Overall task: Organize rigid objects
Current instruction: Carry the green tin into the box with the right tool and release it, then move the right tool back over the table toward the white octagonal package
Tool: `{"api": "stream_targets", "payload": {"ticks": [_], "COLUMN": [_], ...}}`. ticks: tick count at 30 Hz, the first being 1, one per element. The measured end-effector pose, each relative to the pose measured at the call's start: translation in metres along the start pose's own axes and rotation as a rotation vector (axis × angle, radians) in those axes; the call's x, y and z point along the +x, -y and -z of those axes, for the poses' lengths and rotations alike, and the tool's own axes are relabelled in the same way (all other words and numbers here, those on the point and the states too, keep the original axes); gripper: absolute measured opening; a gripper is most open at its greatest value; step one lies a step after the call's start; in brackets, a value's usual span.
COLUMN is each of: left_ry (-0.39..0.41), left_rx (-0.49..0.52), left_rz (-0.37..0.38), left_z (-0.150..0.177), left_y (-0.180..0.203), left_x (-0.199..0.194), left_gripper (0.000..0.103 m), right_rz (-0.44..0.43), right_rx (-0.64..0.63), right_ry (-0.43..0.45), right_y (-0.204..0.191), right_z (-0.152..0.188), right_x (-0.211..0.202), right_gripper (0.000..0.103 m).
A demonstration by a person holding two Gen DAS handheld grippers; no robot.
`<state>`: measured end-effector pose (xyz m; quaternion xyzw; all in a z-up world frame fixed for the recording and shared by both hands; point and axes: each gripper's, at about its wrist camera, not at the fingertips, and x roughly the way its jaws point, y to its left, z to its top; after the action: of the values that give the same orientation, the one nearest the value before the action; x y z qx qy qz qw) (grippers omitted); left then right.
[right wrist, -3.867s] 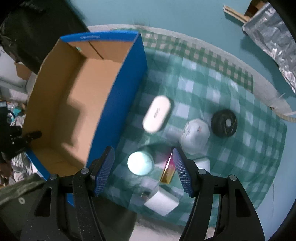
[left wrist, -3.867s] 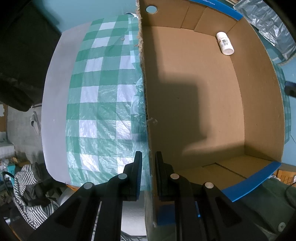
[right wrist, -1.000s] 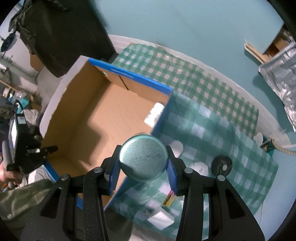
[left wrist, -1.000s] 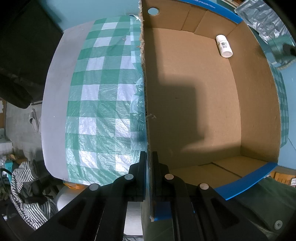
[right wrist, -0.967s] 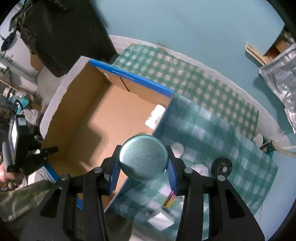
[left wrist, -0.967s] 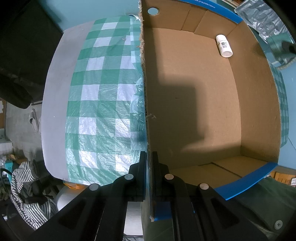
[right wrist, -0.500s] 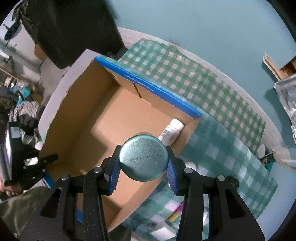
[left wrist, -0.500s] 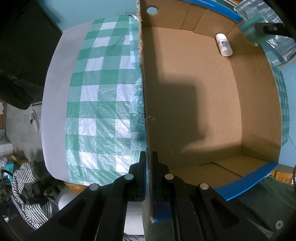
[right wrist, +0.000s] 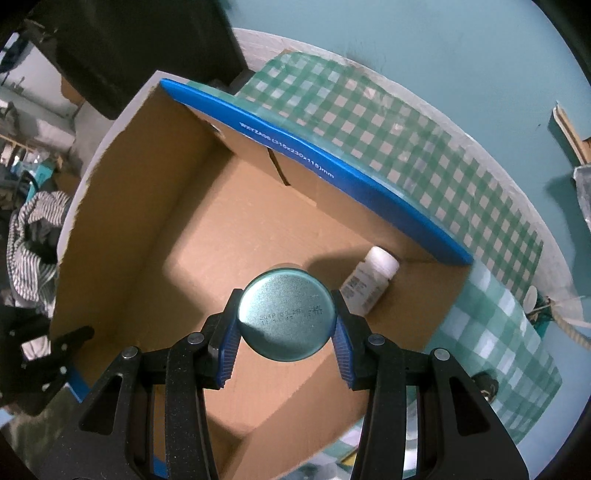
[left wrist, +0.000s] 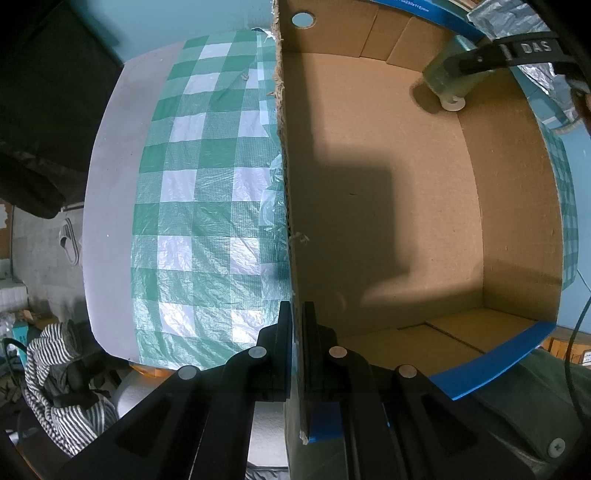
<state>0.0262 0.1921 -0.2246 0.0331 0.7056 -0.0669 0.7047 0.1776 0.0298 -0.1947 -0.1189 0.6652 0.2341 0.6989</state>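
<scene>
An open cardboard box (left wrist: 388,221) with blue rims stands on the checked cloth. My left gripper (left wrist: 297,314) is shut on the box's near left wall (left wrist: 285,184), one finger on each side. In the right wrist view it shows as a dark clamp (right wrist: 70,339) at the box's corner. My right gripper (right wrist: 286,323) is shut on a round teal tin (right wrist: 287,314), pointing down over the box's inside. In the left wrist view the tin (left wrist: 447,77) hangs low in the far right corner. A white bottle (right wrist: 369,282) lies on the box floor beside it.
The green and white checked tablecloth (right wrist: 406,147) spreads around the box on a pale round table (left wrist: 110,184). A black round object (right wrist: 485,384) lies on the cloth past the box. Striped fabric (left wrist: 55,369) sits below the table edge. Crinkled foil (left wrist: 517,14) is beyond the box.
My right gripper has carried the teal tin from above the box's edge to over its inside and lower, near the white bottle. The left gripper has kept its hold on the wall.
</scene>
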Motion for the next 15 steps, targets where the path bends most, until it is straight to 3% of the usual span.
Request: {"api": "stream_targets", "payload": {"ticks": [12,15], "left_ry": [-0.007,-0.012], "left_rx": [0.012,0.014], "left_rz": [-0.007,-0.011], "left_z": [0.002,0.002], "left_y": [0.001,0.002], "left_x": [0.001,0.001], "left_gripper": [0.005,0.005], "right_rz": [0.015,0.0], "right_rx": [0.027,0.032], "right_ry": [0.025,0.05], "right_y": [0.004,0.005], "right_z": [-0.008,-0.008], "right_x": [0.016,0.011], "right_gripper": [0.044,0.049]}}
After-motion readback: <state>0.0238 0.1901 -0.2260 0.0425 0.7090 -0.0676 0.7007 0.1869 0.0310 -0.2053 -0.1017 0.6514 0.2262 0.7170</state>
